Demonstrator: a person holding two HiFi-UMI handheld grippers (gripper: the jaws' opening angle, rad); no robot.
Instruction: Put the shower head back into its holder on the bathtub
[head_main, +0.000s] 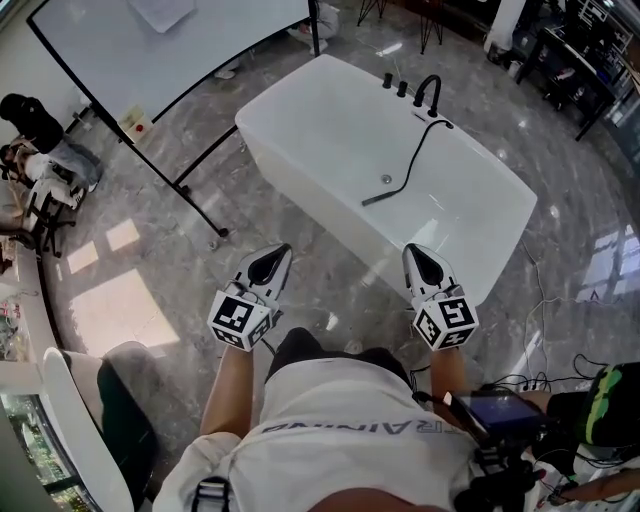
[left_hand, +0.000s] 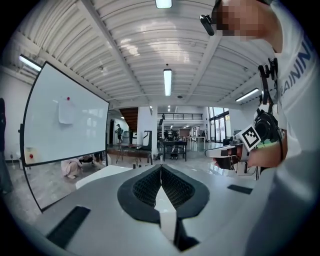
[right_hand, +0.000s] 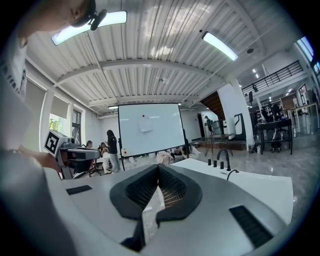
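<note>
We see the shower head (head_main: 378, 197) as a slim black wand, lying flat on the white inner floor of the bathtub (head_main: 300, 190). Its black hose (head_main: 415, 150) curves away from it to the far right and climbs to the rim beside the black faucet (head_main: 428, 92), which arches over that far end with small black knobs (head_main: 395, 84) just to its left. We cannot tell from here which fitting is the holder.

The shower head lies well apart from both of our tools, beyond them and a little nearer the right one, with the tub's near wall between. The left tool (head_main: 283, 250) (left_hand: 161, 167) has its jaws pressed together with nothing in them. The right tool (right_hand: 158, 168) (head_main: 412, 250) is likewise closed and empty. Both hover over the grey marble floor (head_main: 180, 270) on the near side of the tub, pointing toward it.
</note>
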